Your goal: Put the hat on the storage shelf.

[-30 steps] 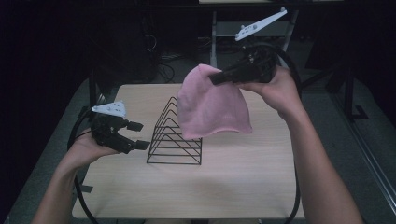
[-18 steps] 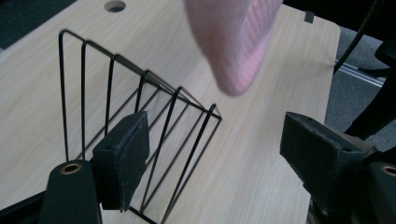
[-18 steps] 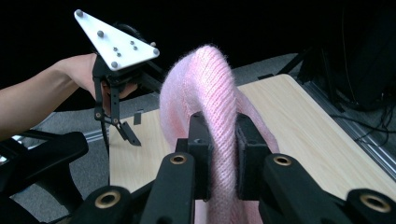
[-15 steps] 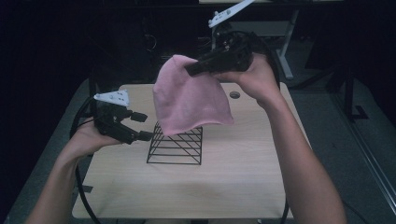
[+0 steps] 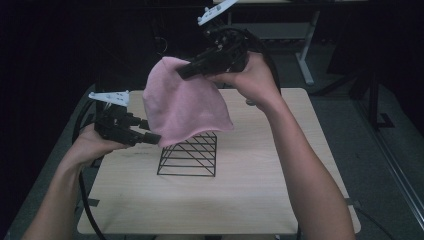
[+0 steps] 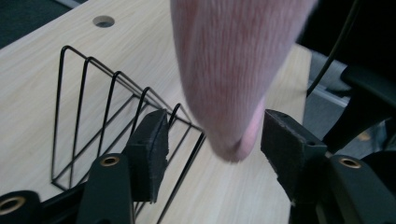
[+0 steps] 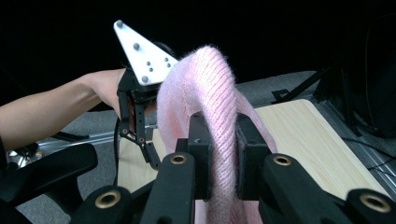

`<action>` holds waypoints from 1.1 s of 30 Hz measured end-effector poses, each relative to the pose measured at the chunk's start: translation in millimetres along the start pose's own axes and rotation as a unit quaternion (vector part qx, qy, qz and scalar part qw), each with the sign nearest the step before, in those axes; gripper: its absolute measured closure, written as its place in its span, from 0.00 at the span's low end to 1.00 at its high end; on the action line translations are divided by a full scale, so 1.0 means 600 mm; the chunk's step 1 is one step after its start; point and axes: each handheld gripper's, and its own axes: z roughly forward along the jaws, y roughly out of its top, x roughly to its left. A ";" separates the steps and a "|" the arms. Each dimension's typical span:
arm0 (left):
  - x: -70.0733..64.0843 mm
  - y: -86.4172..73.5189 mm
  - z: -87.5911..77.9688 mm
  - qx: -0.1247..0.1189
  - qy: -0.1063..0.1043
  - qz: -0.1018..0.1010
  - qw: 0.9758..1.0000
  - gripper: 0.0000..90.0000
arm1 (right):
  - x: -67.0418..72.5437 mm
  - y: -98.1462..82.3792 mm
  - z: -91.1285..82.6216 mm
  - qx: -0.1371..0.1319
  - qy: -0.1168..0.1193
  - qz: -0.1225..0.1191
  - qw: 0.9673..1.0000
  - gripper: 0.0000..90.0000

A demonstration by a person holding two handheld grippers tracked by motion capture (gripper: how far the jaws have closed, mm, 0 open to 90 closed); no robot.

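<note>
A pink knitted hat hangs in the air above a black wire rack on the wooden table. My right gripper is shut on the hat's top fold, and the knit is pinched between its pads. At the hat's lower left edge is my left gripper, whose jaws have just been closing. Between them hangs the hat's rim. There is a gap at the left pad, so the rim is not clamped. Behind it stands the rack.
The rack stands near the table's middle, with bare wood in front and to the right. A round hole lies in the tabletop's far part. Table legs and dark floor surround the table. Cables trail from both grippers.
My right gripper has carried the hat left and higher, from right of the rack to over it. The left gripper has risen to the hat's lower edge and its jaws have narrowed.
</note>
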 end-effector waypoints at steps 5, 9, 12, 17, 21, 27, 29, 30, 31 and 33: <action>0.004 -0.003 -0.004 0.007 -0.007 0.005 1.000 0.73 | -0.003 0.004 0.020 0.000 0.005 -0.001 1.000 0.88; 0.010 -0.006 -0.006 0.011 0.001 0.000 1.000 0.88 | -0.005 0.004 0.028 0.003 0.006 0.001 1.000 0.88; 0.013 -0.009 -0.007 0.015 0.011 -0.005 1.000 0.91 | -0.007 0.001 0.032 0.004 0.003 0.007 1.000 0.88; 0.020 -0.014 0.000 0.030 0.031 -0.009 0.999 0.91 | -0.018 -0.017 0.041 0.005 -0.002 0.017 1.000 0.88; 0.028 -0.014 0.007 0.041 0.052 -0.006 0.998 0.91 | -0.033 -0.033 0.050 0.008 -0.002 0.035 0.999 0.88; 0.039 -0.009 0.023 0.055 0.073 0.001 0.996 0.91 | -0.053 -0.051 0.053 0.011 -0.010 0.046 0.999 0.88; 0.041 -0.007 0.030 0.059 0.082 -0.001 0.995 0.91 | -0.057 -0.057 0.051 0.011 -0.011 0.050 0.999 0.88; 0.041 -0.007 0.033 0.060 0.088 -0.002 0.994 0.91 | -0.057 -0.060 0.050 0.011 -0.011 0.052 0.999 0.88; 0.042 -0.006 0.035 0.062 0.092 0.002 0.994 0.91 | -0.057 -0.063 0.049 0.011 -0.012 0.054 0.998 0.88; 0.041 -0.004 0.038 0.063 0.090 0.004 0.994 0.91 | -0.056 -0.068 0.044 0.012 -0.014 0.056 0.998 0.88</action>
